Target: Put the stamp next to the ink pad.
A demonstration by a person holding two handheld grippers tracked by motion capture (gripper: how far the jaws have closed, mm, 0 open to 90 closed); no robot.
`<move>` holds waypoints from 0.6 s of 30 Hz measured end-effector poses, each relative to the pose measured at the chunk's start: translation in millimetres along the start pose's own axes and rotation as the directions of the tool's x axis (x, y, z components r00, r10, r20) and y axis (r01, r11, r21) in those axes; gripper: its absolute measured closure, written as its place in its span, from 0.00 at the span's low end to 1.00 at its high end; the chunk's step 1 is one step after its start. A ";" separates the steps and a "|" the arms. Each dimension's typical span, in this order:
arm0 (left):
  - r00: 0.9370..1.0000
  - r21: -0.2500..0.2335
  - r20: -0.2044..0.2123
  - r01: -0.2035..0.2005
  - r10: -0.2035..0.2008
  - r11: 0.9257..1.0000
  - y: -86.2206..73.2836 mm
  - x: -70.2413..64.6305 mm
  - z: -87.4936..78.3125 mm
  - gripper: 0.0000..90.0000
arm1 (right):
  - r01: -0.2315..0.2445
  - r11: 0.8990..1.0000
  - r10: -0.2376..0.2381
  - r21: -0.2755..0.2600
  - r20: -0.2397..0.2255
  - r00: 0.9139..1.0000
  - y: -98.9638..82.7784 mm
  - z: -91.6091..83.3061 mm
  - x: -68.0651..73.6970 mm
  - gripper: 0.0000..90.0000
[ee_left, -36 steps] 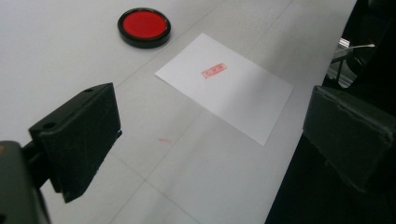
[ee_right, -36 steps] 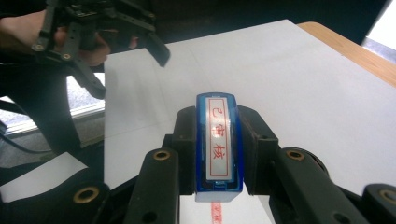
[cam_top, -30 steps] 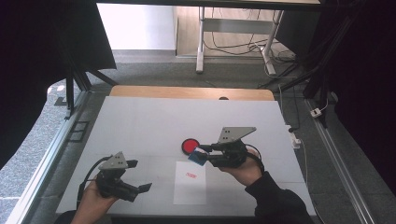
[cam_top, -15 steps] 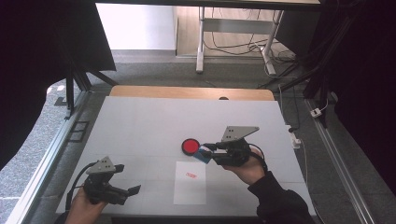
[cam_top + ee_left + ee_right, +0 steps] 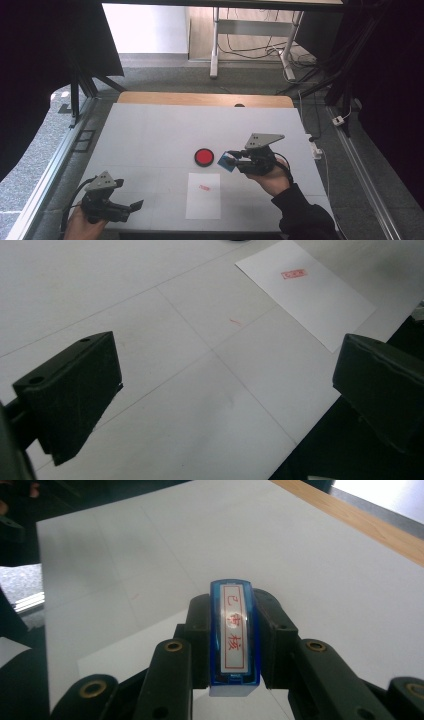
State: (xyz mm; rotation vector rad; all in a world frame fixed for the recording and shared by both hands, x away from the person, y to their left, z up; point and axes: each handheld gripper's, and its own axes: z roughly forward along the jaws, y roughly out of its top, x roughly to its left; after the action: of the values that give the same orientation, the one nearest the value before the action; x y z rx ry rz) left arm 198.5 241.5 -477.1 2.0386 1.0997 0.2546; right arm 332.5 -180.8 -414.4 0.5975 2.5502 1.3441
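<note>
My right gripper (image 5: 231, 161) is shut on a blue rectangular stamp (image 5: 234, 635) (image 5: 226, 162) with red characters on its white face, held above the table just right of a round red ink pad (image 5: 203, 157). A white paper sheet (image 5: 203, 195) with a small red stamped mark (image 5: 204, 187) lies below the pad. The same sheet (image 5: 305, 288) and mark (image 5: 293, 274) sit far off in the left gripper view. My left gripper (image 5: 134, 205) (image 5: 225, 390) is open with nothing between its jaws, low over the table's front left corner.
The white tabletop (image 5: 150, 135) has a wooden strip (image 5: 205, 99) along its far edge. Metal rails (image 5: 50, 165) run down both sides. A desk frame and cables (image 5: 280, 55) stand on the floor beyond. The table's front edge (image 5: 320, 425) is close under the left gripper.
My left gripper has drawn back toward the front left corner. My right gripper, still holding the stamp, has shifted slightly right and away from the paper.
</note>
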 end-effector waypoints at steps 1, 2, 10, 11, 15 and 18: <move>1.000 0.002 -0.006 -0.002 0.002 1.000 -0.2 0.0 -0.2 0.00 | -0.004 1.000 0.004 0.004 0.005 1.000 -0.8 -0.4 -1.0 0.79; 1.000 0.005 -0.010 -0.002 0.002 1.000 -0.3 0.0 -0.3 0.00 | -0.008 1.000 0.008 0.006 0.013 1.000 -2.1 -0.7 -2.6 0.79; 0.999 0.030 -0.032 -0.007 0.008 1.000 -1.4 -0.2 -2.1 0.00 | -0.037 0.998 0.033 0.048 0.081 0.996 -13.4 -1.7 -14.7 0.79; 0.999 0.031 -0.036 -0.008 0.009 0.999 -1.5 -0.1 -2.5 0.00 | -0.039 0.998 0.034 0.055 0.091 0.995 -14.9 -1.8 -16.4 0.79; 0.999 0.031 -0.035 -0.002 0.004 1.000 -2.2 0.5 -3.1 0.00 | -0.043 0.996 0.033 0.075 0.133 0.991 -20.4 -2.2 -21.5 0.79; 0.999 0.031 -0.033 -0.005 0.006 0.999 -2.2 0.6 -3.1 0.00 | -0.053 0.995 0.041 0.082 0.149 0.988 -23.7 -2.9 -25.1 0.79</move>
State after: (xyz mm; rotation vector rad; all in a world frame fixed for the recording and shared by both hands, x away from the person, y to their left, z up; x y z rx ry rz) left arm 195.9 244.3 -476.8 2.0719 1.1254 0.2761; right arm 348.0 -205.9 -432.6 0.7482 2.4990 1.1621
